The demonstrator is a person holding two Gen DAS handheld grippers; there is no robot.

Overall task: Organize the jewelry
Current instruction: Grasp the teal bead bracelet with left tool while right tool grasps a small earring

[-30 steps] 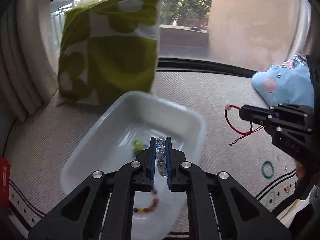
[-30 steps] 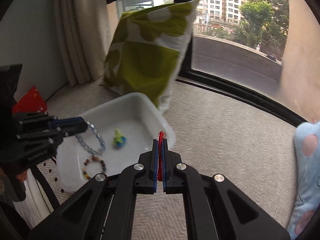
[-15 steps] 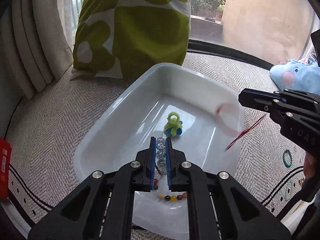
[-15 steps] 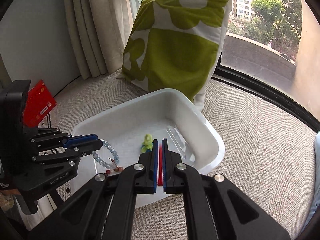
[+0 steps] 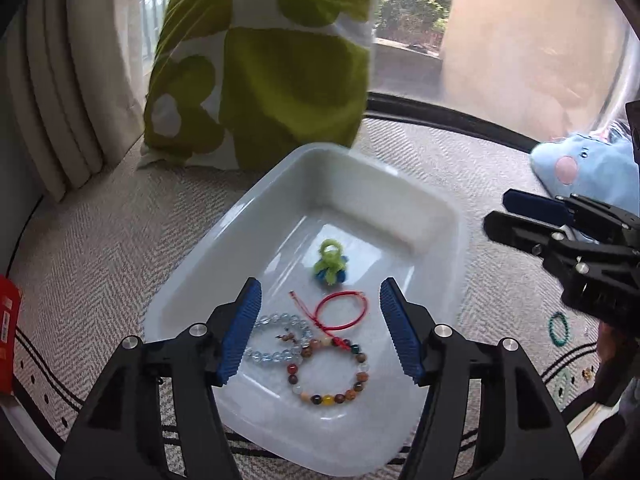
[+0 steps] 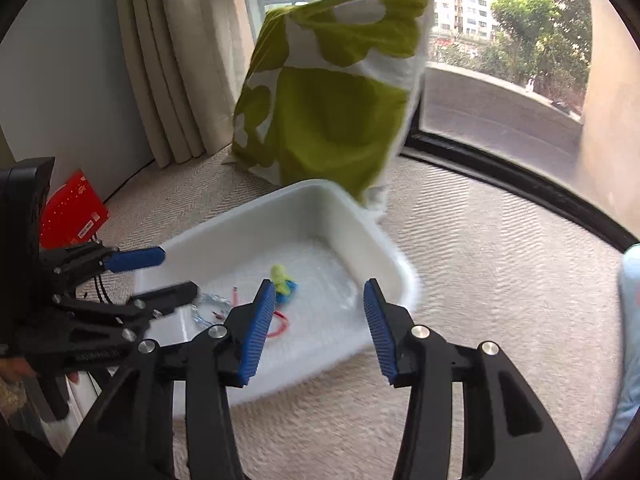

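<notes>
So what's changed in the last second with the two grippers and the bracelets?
Both let go: the left gripper dropped the clear bead bracelet and the right gripper the red cord bracelet into the white tray; jaws now open. The multicoloured bead bracelet and green charm stayed.

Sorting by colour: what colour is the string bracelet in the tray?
Red; the string bracelet shows best in the left wrist view, inside the white tray.
</notes>
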